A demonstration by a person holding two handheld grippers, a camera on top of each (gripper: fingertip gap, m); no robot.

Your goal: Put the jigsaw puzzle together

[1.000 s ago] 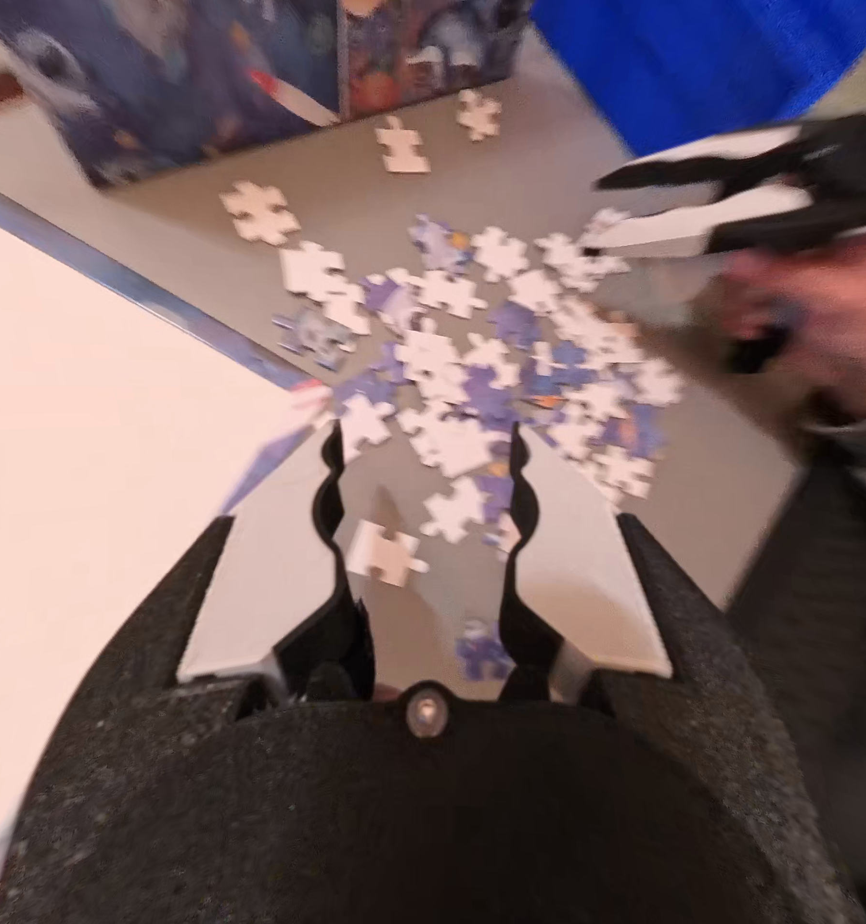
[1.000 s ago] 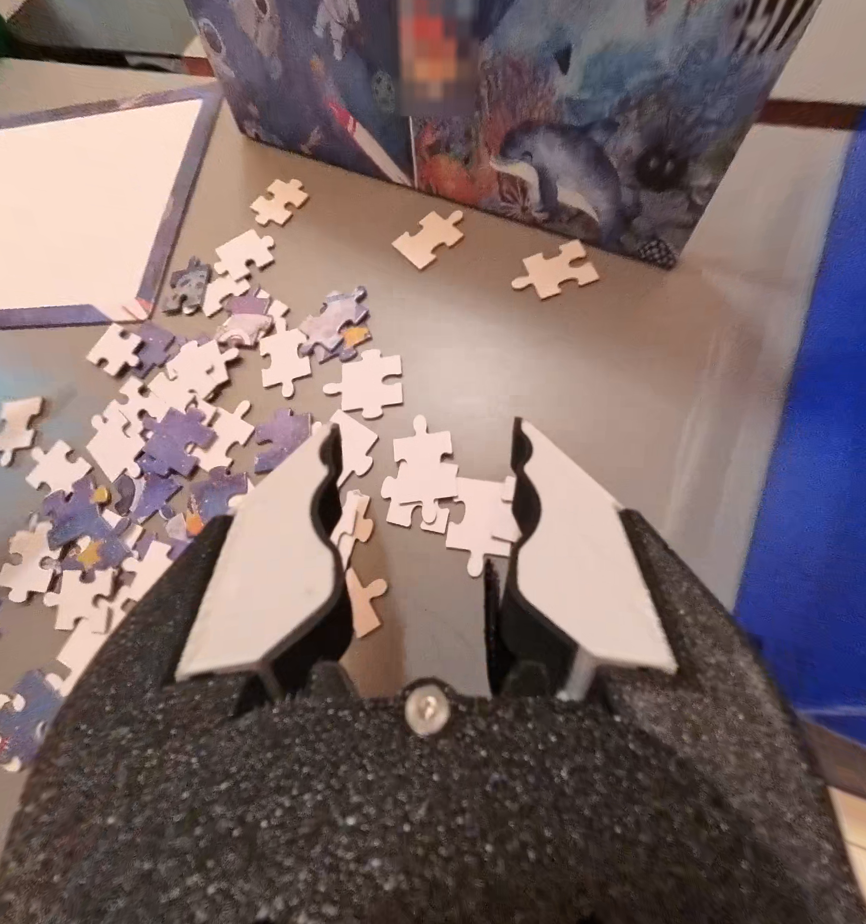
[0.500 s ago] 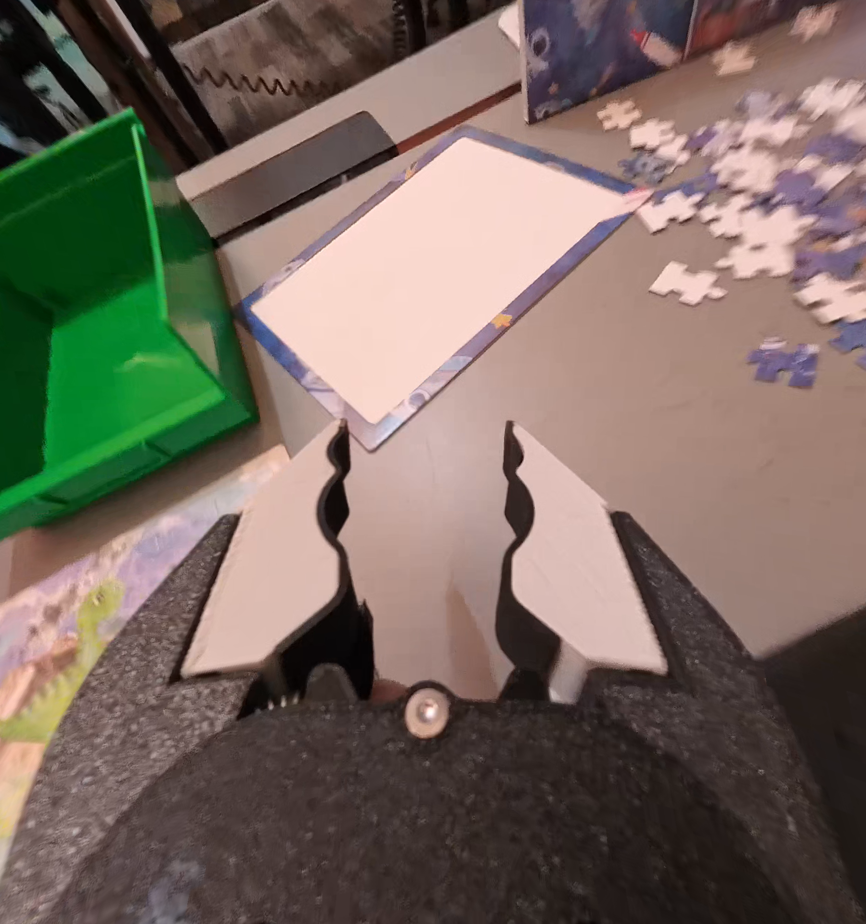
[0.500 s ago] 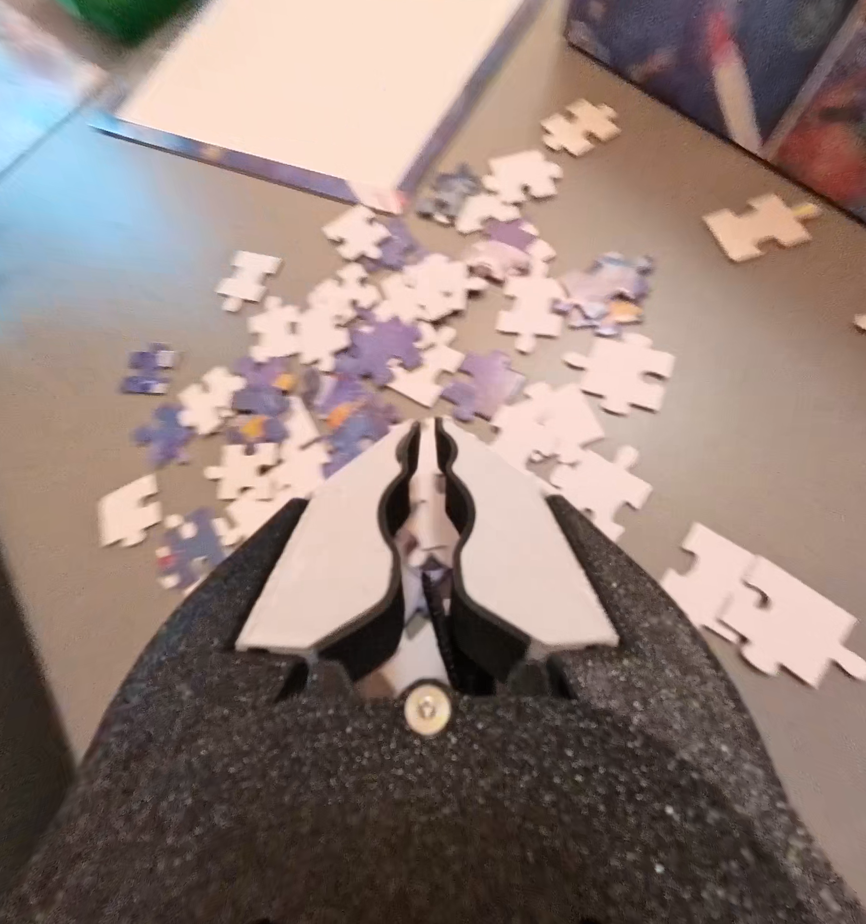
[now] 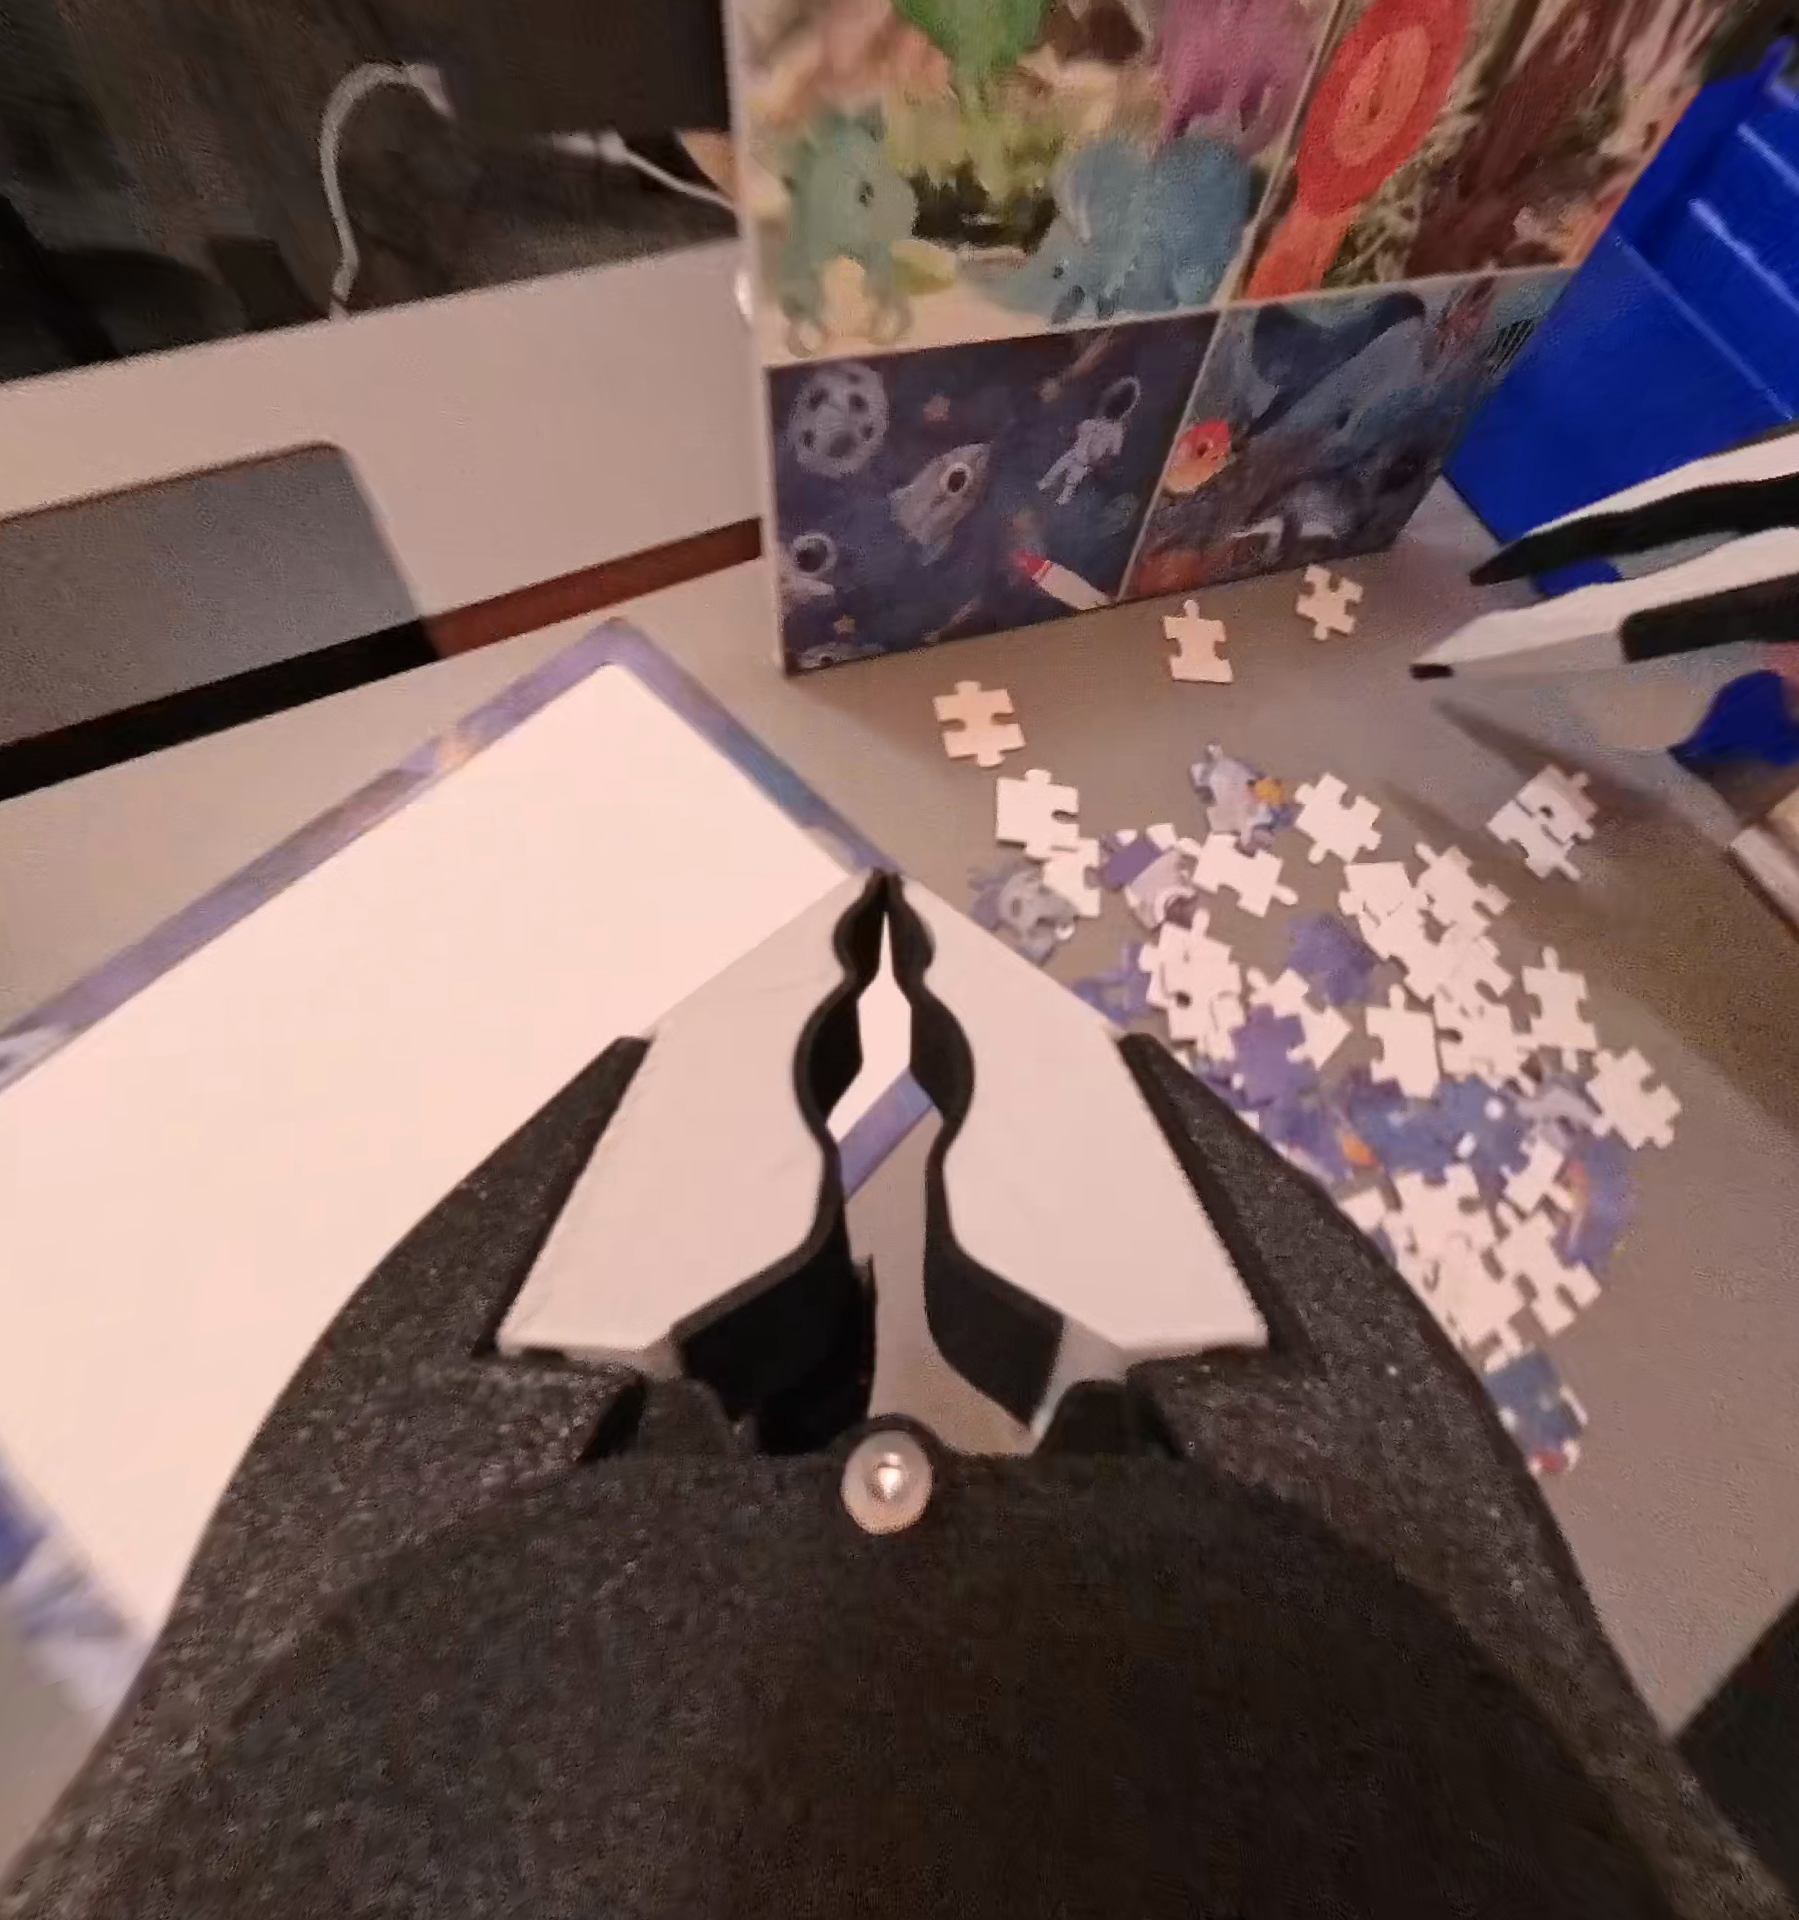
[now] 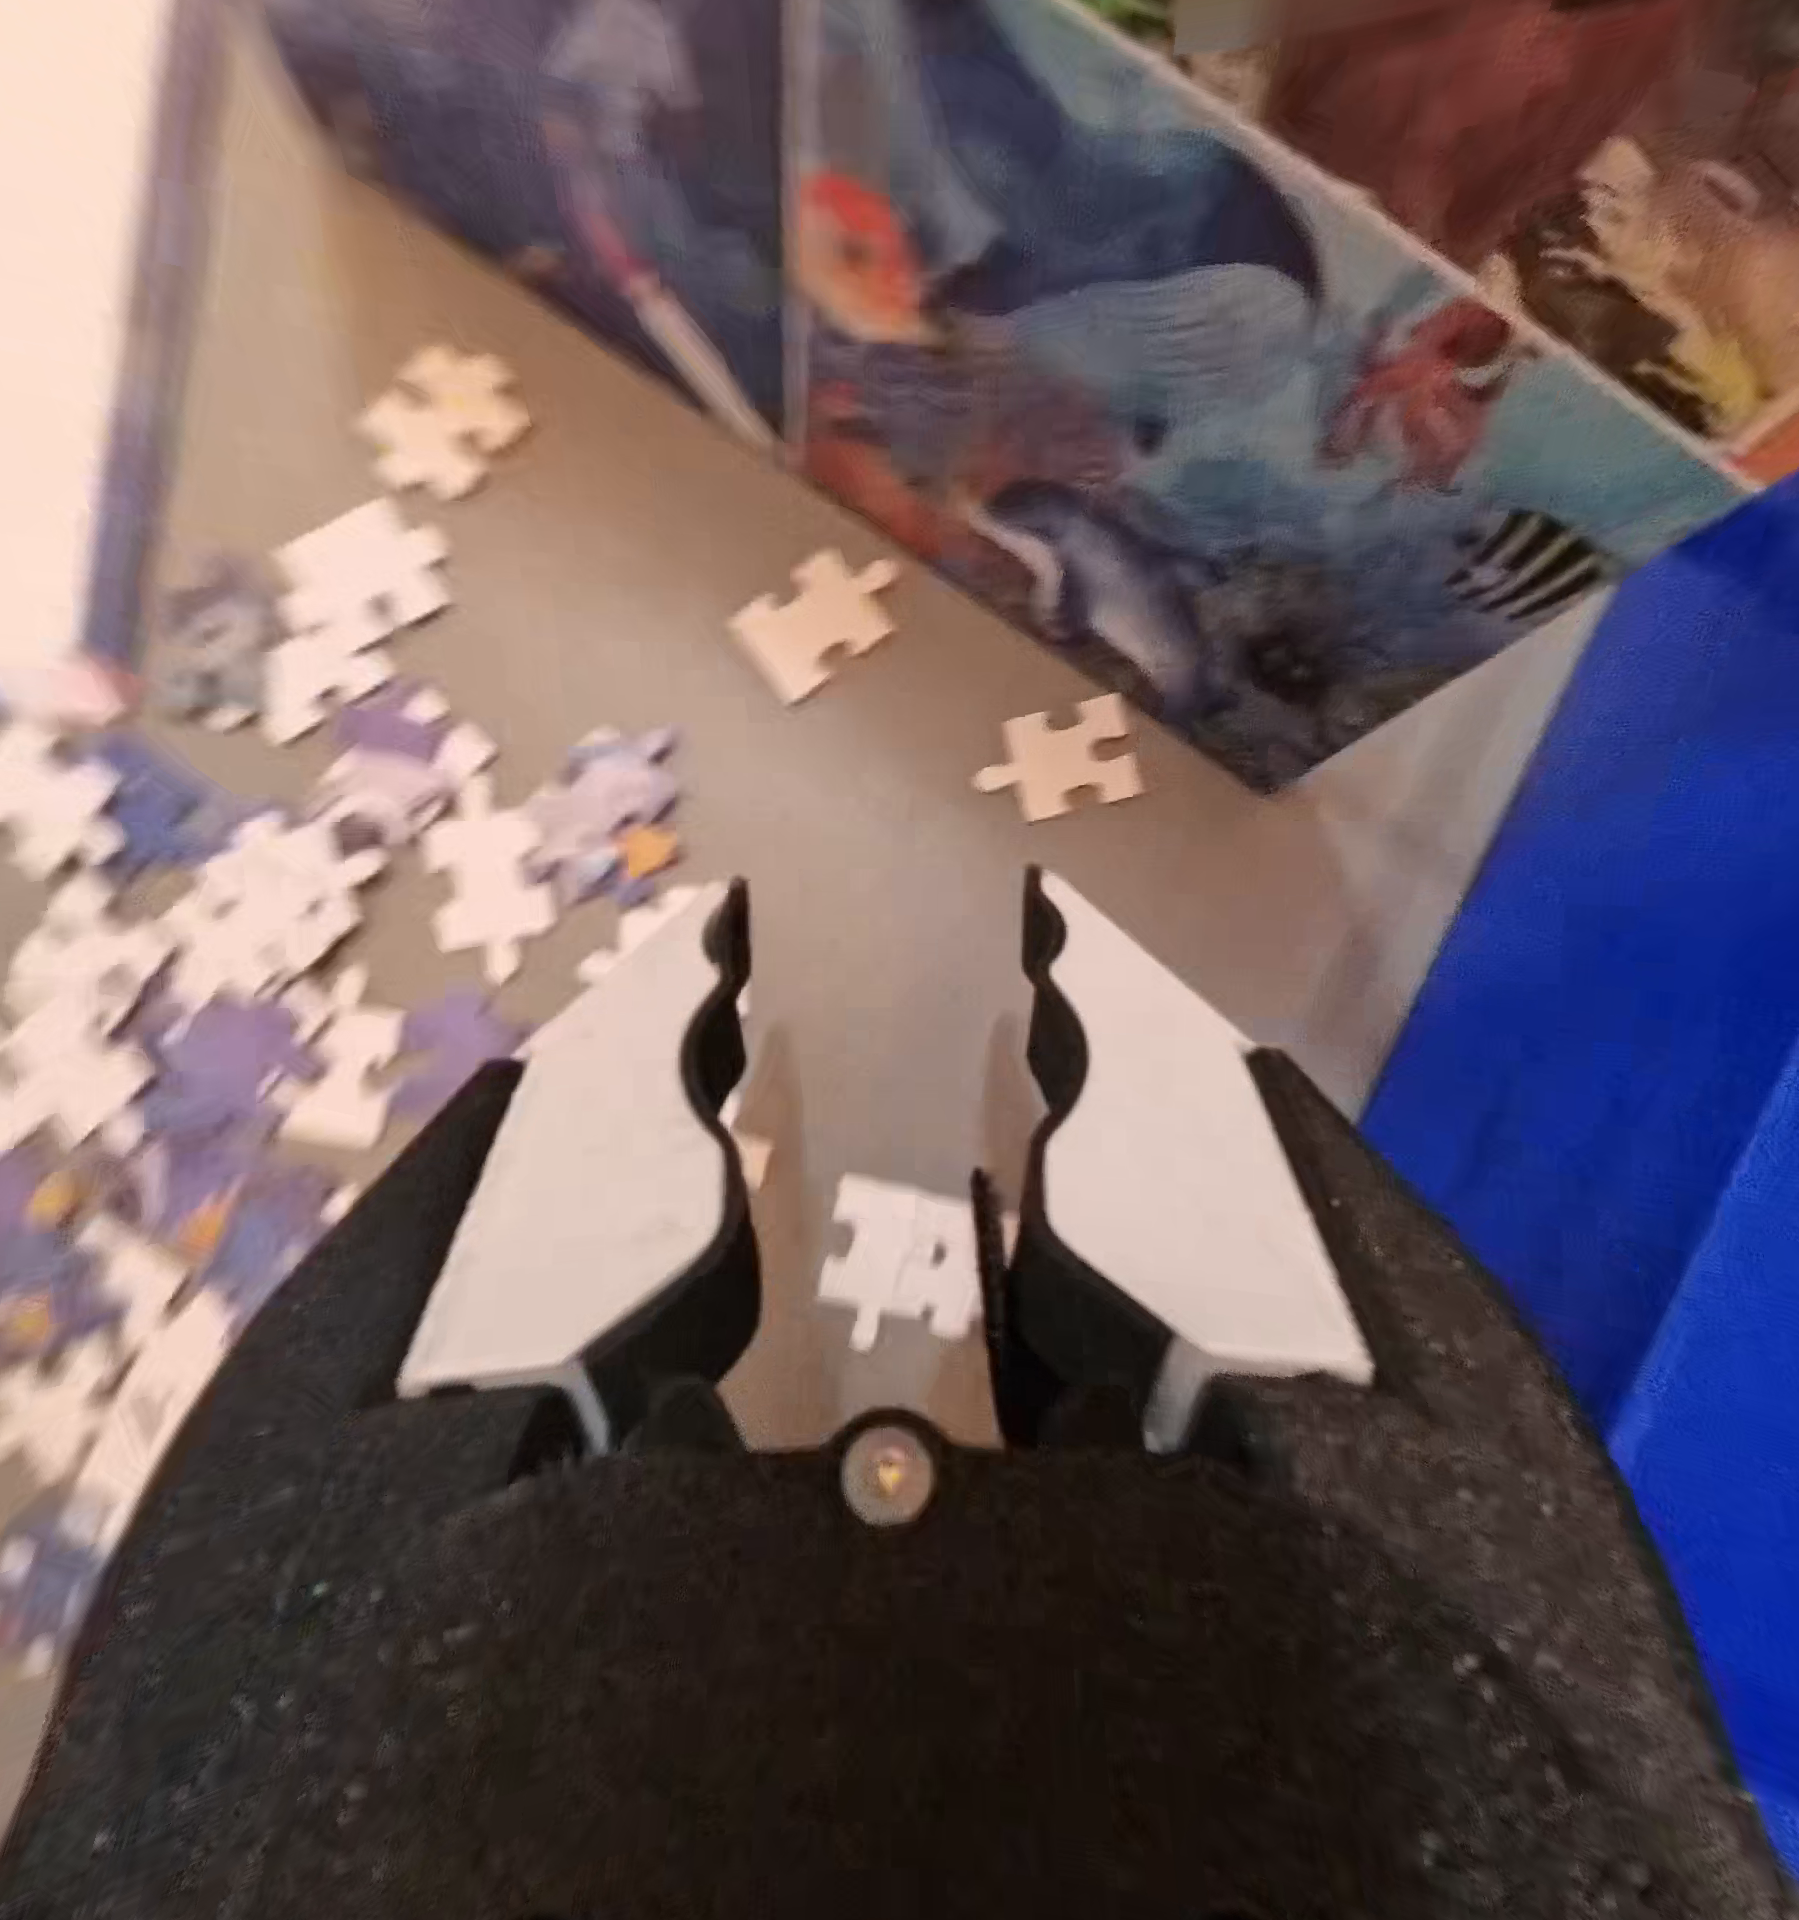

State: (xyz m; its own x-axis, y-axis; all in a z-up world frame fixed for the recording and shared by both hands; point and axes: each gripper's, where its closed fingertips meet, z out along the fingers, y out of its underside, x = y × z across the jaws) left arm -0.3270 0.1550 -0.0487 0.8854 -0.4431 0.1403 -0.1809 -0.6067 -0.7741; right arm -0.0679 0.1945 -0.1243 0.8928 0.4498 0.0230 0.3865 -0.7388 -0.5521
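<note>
My left gripper (image 5: pixel 882 885) is shut, and I see nothing between its fingers. Its tips are over the right corner of the puzzle tray (image 5: pixel 355 1039), a white board with a blue border. Loose puzzle pieces (image 5: pixel 1394 1018), some white side up and some purple, lie in a pile on the grey table right of the tray. My right gripper (image 6: pixel 882 888) is open and empty above the table. Two joined white pieces (image 6: pixel 905 1257) lie under it between its fingers. The pile (image 6: pixel 251 935) is to its left. The right gripper also shows in the left wrist view (image 5: pixel 1451 623), at the right edge.
The picture-covered puzzle box (image 5: pixel 1082 468) stands behind the pieces, with three single pieces (image 5: pixel 978 722) in front of it. It also shows in the right wrist view (image 6: pixel 1082 416). A blue bin (image 6: pixel 1653 935) stands close on the right. The tray's corner (image 6: pixel 22 260) is at the far left.
My left gripper swung from the green bin side to the tray's right corner and shut. My right gripper, shut on a piece half a second ago, is now open and nearer the box.
</note>
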